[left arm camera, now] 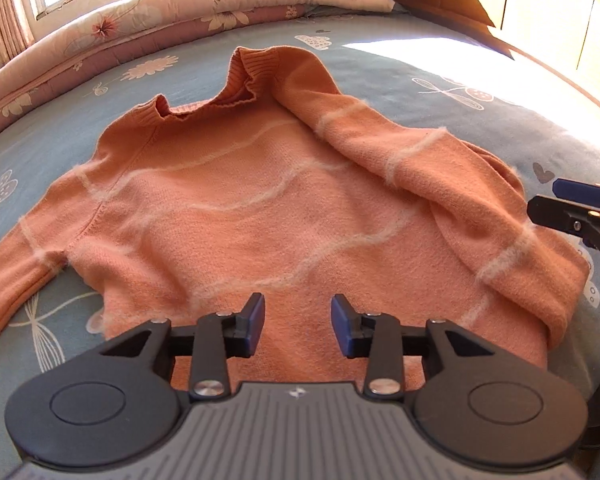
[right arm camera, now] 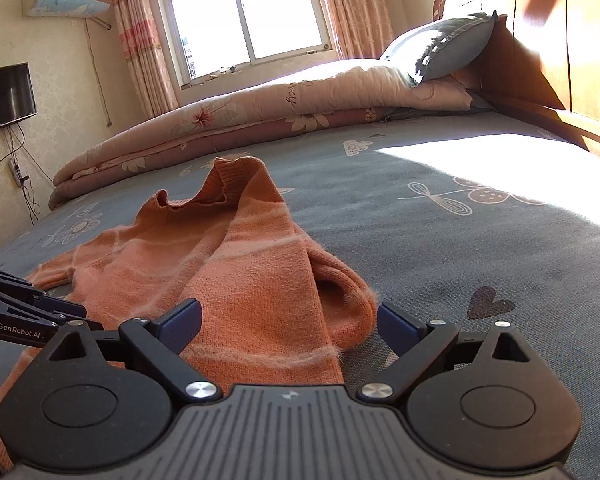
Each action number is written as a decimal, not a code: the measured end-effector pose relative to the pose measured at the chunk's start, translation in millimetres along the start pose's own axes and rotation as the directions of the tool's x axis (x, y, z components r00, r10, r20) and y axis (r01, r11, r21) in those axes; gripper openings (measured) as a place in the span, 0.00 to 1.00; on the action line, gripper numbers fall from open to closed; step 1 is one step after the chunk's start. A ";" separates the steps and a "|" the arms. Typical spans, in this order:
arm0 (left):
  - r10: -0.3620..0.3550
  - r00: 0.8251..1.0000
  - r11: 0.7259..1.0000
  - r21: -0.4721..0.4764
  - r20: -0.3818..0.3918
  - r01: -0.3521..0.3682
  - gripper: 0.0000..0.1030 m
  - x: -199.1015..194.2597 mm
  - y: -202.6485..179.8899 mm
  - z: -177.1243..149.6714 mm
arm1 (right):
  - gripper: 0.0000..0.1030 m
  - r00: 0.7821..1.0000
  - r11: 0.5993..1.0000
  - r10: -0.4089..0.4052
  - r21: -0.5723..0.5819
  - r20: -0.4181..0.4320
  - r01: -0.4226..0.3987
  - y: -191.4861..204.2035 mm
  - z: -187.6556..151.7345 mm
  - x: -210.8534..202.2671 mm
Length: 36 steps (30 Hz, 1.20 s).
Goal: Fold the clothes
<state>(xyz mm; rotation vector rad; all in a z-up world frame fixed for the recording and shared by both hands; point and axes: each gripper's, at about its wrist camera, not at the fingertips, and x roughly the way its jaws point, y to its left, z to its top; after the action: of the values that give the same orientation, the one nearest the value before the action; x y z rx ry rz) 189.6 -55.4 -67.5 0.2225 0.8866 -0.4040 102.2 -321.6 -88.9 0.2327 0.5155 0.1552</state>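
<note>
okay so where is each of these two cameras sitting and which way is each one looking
Left wrist: rides on the left gripper, angled down across the orange sweater toward the rolled quilt; its own open fingers show, plus the right gripper's tip at the right edge.
Right wrist: rides on the right gripper, looking lower and flatter over the sweater's folded sleeve toward the window; open fingers show.
Shared: sweater, blue bedsheet, quilt.

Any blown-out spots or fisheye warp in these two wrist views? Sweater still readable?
Left wrist: sun patch on the bedsheet clips to white, the window is blown out, strong barrel warp at the edges; orange sweater evenly lit, knit and pale stripes sharp. Right wrist: window overexposed, sun patch clipped, headboard glaring; sweater partly shaded, still readable.
</note>
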 end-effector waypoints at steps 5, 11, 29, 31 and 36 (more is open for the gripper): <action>-0.061 0.998 0.986 -0.156 0.004 0.061 0.48 11.6 6.8 -11.7 | 0.72 0.995 0.994 0.099 0.042 -0.018 -0.098 -13.8 2.1 -12.2; -0.135 0.990 0.953 -0.267 0.041 0.141 0.56 14.9 21.7 -18.8 | 0.69 0.987 0.983 0.151 0.112 -0.052 -0.145 -27.2 -1.5 -30.6; -0.137 0.989 0.960 -0.238 0.051 0.145 0.74 -1.0 8.6 -29.8 | 0.73 0.993 0.975 0.040 -0.212 -0.113 -0.063 14.3 -52.2 -22.6; -0.138 0.989 0.961 -0.236 0.048 0.145 0.74 -0.6 8.6 -32.1 | 0.51 0.995 0.973 0.043 -0.220 -0.094 -0.063 17.0 -45.4 -29.5; -0.135 0.990 0.962 -0.234 0.043 0.141 0.76 1.3 6.8 -32.4 | 0.22 0.998 0.970 0.047 -0.236 -0.044 -0.056 22.8 -26.2 -46.3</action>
<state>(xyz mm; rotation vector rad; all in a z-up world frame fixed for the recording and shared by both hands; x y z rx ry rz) 170.5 -38.2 -88.4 -0.0646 0.9184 -0.4254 47.3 -304.5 -83.4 0.0098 0.5238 0.2700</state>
